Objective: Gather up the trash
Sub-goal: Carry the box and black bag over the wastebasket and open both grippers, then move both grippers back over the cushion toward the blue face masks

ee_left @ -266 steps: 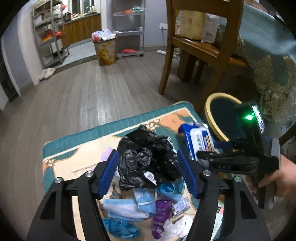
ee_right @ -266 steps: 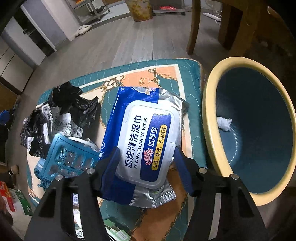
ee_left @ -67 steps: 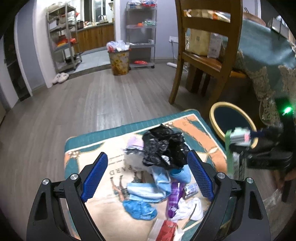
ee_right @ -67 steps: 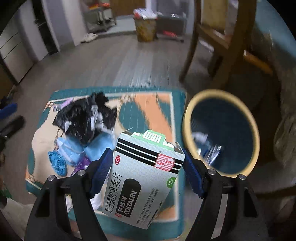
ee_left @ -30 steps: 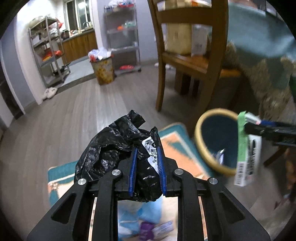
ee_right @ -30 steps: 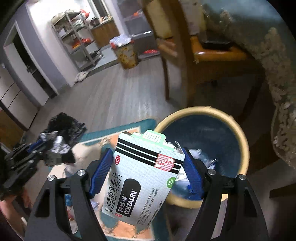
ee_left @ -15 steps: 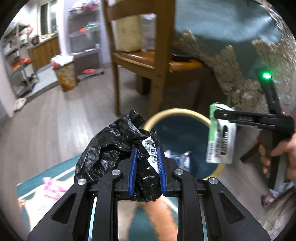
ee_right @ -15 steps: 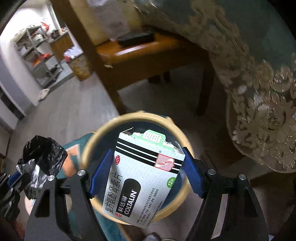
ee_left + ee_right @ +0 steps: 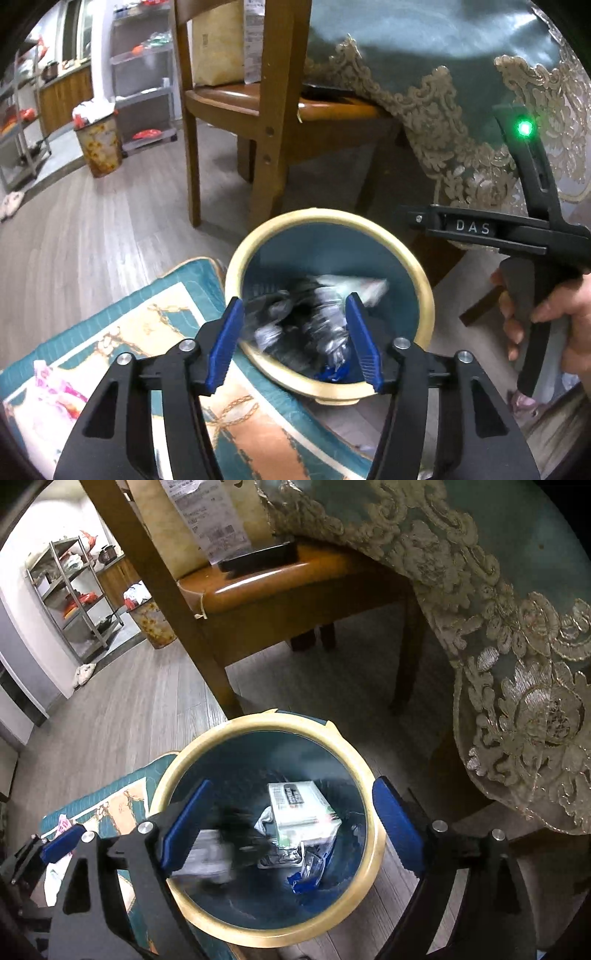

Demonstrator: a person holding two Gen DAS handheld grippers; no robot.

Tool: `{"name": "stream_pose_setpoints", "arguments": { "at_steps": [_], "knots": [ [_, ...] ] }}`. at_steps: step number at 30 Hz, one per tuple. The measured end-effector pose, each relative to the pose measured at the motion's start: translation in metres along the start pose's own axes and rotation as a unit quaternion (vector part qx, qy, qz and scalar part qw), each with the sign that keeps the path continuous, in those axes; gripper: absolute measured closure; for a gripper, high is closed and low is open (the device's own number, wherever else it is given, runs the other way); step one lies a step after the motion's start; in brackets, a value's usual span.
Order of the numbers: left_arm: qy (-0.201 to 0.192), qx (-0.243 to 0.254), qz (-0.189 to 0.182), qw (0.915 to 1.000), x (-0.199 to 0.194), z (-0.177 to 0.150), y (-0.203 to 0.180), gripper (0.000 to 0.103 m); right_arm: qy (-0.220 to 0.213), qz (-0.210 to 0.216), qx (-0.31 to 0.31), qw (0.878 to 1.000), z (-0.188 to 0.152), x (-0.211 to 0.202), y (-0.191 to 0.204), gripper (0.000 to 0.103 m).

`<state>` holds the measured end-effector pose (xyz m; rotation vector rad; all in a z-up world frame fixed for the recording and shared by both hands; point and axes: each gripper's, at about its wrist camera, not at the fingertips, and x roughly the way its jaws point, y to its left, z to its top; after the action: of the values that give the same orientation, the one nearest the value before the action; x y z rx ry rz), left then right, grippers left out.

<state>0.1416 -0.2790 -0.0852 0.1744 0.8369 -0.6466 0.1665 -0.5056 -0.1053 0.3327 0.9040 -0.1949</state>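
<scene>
**Both tongs spread over the bin, trash inside**

The crumpled black plastic bag (image 9: 295, 317) shows only as a dark, motion-smeared shape with pale and silvery streaks; it is inside the round dark-blue waste bin with a cream rim (image 9: 424, 295), in front of and below the left gripper (image 9: 295, 339), framed between its blue pads without touching either. The white and green cardboard medicine box (image 9: 299, 808) lies tilted in the bin among foil scraps and a blue wrapper, ahead of and beneath the right gripper (image 9: 291, 830), between its fingers in the picture but clear of them.

The jaws of both tongs are opening, standing apart with nothing pinched.

The left wrist view alone shows the right tool from the side, with a green light on it and a person's hand (image 9: 546, 317) around its handle, right of the bin. It also shows the teal and orange patterned mat (image 9: 147, 325) under the left tongs, touching the bin's near-left rim. The right wrist view alone looks straight down into the bin, showing the box's printed face and, at its left edge, the left gripper's blue pad (image 9: 59, 840) over the mat.
</scene>
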Motion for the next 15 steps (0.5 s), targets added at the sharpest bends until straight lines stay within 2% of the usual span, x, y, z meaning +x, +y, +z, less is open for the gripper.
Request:
{"name": "stream_pose_setpoints", "arguments": {
  "at_steps": [1, 6, 9, 15],
  "knots": [
    [-0.002, 0.002, 0.004, 1.0, -0.004, 0.0, 0.001, 0.041, 0.001, 0.001, 0.0, 1.0, 0.0, -0.001, 0.002, 0.016],
    [-0.016, 0.002, 0.02, 0.9997, -0.028, -0.004, 0.011, 0.025, -0.004, 0.008, -0.012, 1.0, 0.002, -0.012, 0.017, 0.013],
    [-0.024, 0.004, 0.037, 0.999, -0.045, -0.008, 0.017, 0.018, -0.011, 0.011, -0.027, 1.0, 0.002, -0.021, 0.029, 0.008],
    [-0.033, 0.003, 0.068, 0.9972, -0.083, -0.021, 0.036, 0.016, -0.02, 0.011, -0.068, 0.997, -0.003, -0.042, 0.057, 0.006]
  ]
}}
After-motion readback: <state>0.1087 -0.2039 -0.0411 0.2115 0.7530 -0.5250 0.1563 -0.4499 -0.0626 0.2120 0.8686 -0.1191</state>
